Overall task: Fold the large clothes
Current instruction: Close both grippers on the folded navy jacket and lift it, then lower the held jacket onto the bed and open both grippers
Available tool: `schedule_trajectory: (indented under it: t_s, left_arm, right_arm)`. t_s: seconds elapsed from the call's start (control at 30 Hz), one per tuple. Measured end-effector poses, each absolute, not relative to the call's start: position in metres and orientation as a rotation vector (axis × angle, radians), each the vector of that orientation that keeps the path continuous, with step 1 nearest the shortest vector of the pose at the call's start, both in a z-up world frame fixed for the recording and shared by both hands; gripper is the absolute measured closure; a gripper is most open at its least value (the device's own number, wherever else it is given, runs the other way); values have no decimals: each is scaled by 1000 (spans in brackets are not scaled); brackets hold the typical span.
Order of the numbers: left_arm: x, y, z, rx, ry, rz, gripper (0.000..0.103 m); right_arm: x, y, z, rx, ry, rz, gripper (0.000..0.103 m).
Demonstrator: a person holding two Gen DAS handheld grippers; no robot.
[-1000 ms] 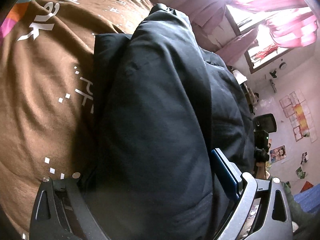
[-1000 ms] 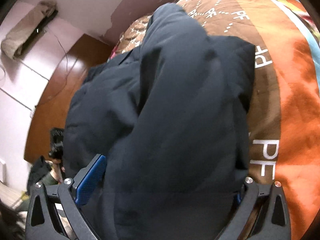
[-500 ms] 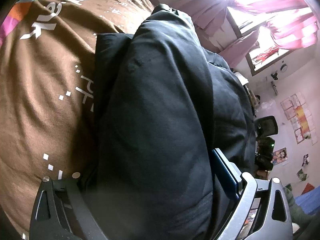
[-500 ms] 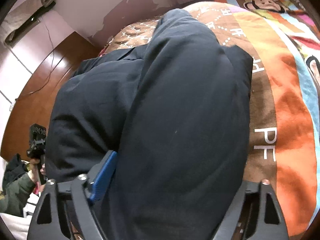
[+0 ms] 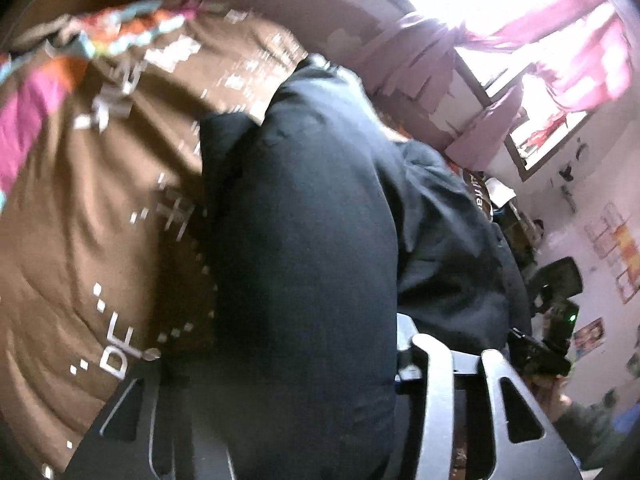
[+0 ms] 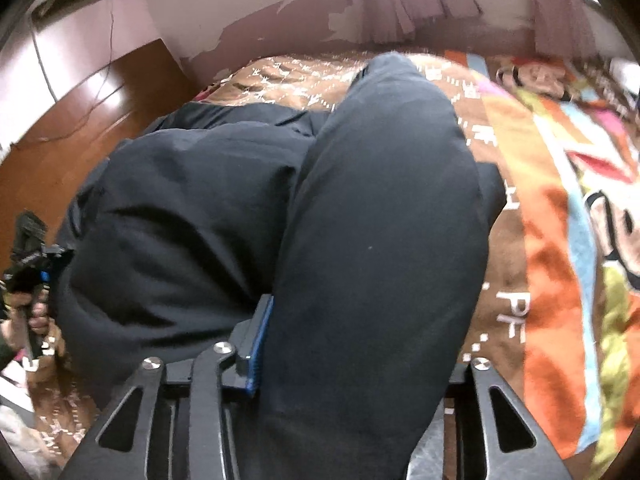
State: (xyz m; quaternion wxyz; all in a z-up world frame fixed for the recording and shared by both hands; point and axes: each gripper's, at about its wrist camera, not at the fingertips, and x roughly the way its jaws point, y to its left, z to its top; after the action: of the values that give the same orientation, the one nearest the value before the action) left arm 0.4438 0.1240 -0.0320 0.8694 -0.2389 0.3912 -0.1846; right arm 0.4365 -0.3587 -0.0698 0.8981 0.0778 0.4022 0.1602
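Both tongs grip the same dark garment [image 6: 372, 240]: the right gripper [image 6: 352, 364] and the left gripper [image 5: 280, 364] each have their jaws clamped across a thick rolled fold of it. Its long axis runs straight away from each pair of fingers, so neither hand is nearer. Plain, navy-black and bulky, it lies on the patterned bedspread [image 6: 552, 240].

My left wrist view looks forward along its fingers, close over the garment [image 5: 304, 240], toward the window [image 5: 500, 40]. My right wrist view looks likewise, equally close, toward the far wall [image 6: 248, 12]. Both share the garment [image 6: 380, 220] and the blanket [image 5: 80, 220].
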Motion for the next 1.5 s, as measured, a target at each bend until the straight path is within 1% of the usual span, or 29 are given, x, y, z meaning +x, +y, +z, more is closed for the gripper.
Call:
schedule_trajectory:
  t_s: [0.07, 0.17, 0.37, 0.53, 0.7, 0.9, 1.0, 1.03, 1.1, 1.17, 1.2, 1.27, 1.3, 1.37, 1.5]
  left_arm:
    - [441, 116, -22, -468, 786, -393, 72]
    - [438, 104, -12, -431, 750, -404, 74]
    - [459, 73, 18, -388, 679, -439, 77]
    - [500, 41, 36, -340, 629, -447, 77]
    - [533, 14, 23, -323, 658, -432, 77]
    - [551, -3, -24, -292, 763, -371, 76]
    - [552, 9, -37, -314, 783, -355, 75]
    - [553, 13, -38, -308, 794, -350, 73]
    - [553, 16, -41, -280, 814, -328, 69]
    - [549, 18, -44, -274, 814, -300, 62]
    - [547, 20, -47, -283, 814, -290, 60]
    - [545, 23, -49, -303, 816, -274, 54]
    - [545, 26, -52, -315, 820, -260, 52]
    - [544, 28, -52, -326, 824, -241, 45]
    - [539, 26, -48, -297, 814, -200, 39]
  right_arm:
    - [434, -359, -66, 157, 817, 307, 76]
    - [436, -358, -56, 153, 790, 303, 82]
    - [437, -356, -18, 102, 673, 301, 85]
    - [449, -367, 13, 77, 573, 231, 85]
    - [470, -385, 17, 71, 532, 143, 85]
    - [500, -401, -19, 88, 638, 75, 85]
    - [499, -410, -30, 123, 650, 64, 80]
    - [499, -410, -30, 116, 659, 62, 76]
    - [497, -408, -31, 83, 670, 56, 73]
    - [495, -407, -33, 74, 680, 47, 64]
    - [496, -409, -35, 80, 683, 42, 61]
    - [499, -416, -37, 109, 691, 27, 52]
    - [499, -419, -39, 129, 695, 20, 49]
    - [498, -427, -41, 166, 699, -1, 39]
    - [497, -435, -43, 199, 705, -22, 34]
